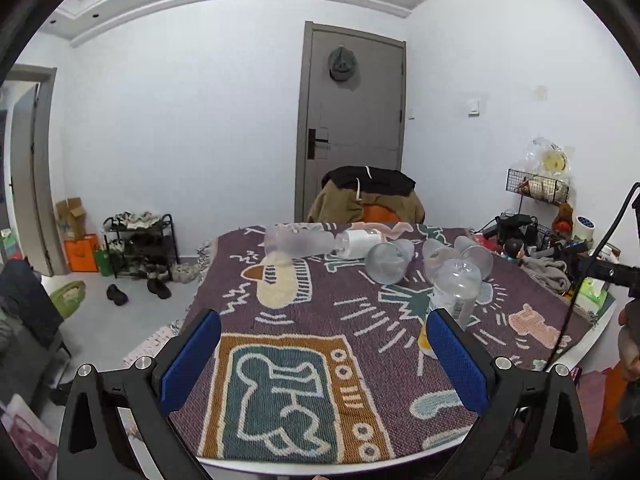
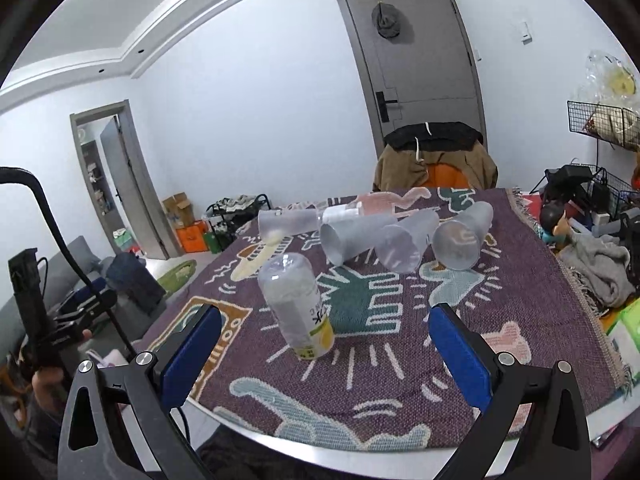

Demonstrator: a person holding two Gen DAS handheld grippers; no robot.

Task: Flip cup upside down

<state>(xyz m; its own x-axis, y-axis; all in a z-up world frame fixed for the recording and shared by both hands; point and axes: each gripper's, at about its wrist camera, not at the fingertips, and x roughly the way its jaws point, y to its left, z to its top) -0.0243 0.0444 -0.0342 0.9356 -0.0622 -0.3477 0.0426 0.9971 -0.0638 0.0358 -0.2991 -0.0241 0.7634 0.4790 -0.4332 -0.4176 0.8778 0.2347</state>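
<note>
Several frosted clear plastic cups lie on their sides on the patterned cloth: one at the far left (image 2: 286, 222), one with its mouth toward me (image 2: 352, 240), a third (image 2: 406, 242) and a fourth at the right (image 2: 464, 236). They show in the left wrist view too (image 1: 388, 260). A plastic bottle with a yellow label (image 2: 298, 306) stands upside down near me. My left gripper (image 1: 324, 354) is open and empty above the near table edge. My right gripper (image 2: 326, 354) is open and empty, the bottle just beyond its fingers.
A second clear bottle with a white label (image 2: 340, 214) lies behind the cups. The round table (image 2: 420, 458) carries the purple cloth (image 2: 500, 292). A chair draped with jackets (image 2: 436, 160) stands behind it. Clutter and a grey blanket (image 2: 596, 264) sit at the right.
</note>
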